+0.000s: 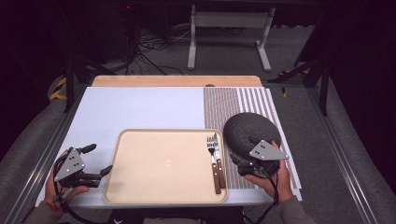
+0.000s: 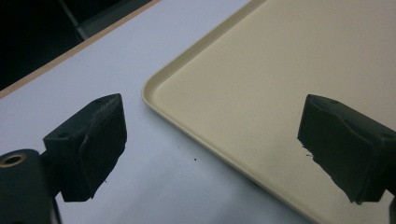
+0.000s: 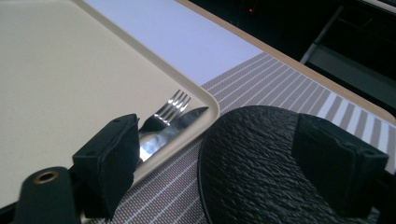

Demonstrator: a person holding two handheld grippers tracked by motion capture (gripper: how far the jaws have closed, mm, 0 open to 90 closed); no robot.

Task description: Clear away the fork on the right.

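While both tools are wide open and hold nothing, a few things could go wrong from here. Low in the frame on the left of the high view, the left tool [image 1: 95, 161] sits just beside the tray [image 1: 140, 186], with the tray's near left edge between its jaws in the left gripper view. If it shuts there and lifts, the tray could tip, because only one side is held.

Low on the right, the right tool [image 1: 240, 164] is at the near edge of the dark plate [image 1: 245, 128]. In the right gripper view the plate [image 3: 252, 163] lies between the jaws, on the striped mat [image 3: 280, 88]. The plate looks bumpy and flat, so the tool could slip off its rim, or push it away across the mat.

A bit farther up, the fork [image 1: 211, 154] and knife [image 1: 217, 156] lie side by side on the right side of the tray, very near the plate. If the plate swings left, I think it could knock them. If the tray tilts, they could slide off onto the desk [image 1: 140, 107].
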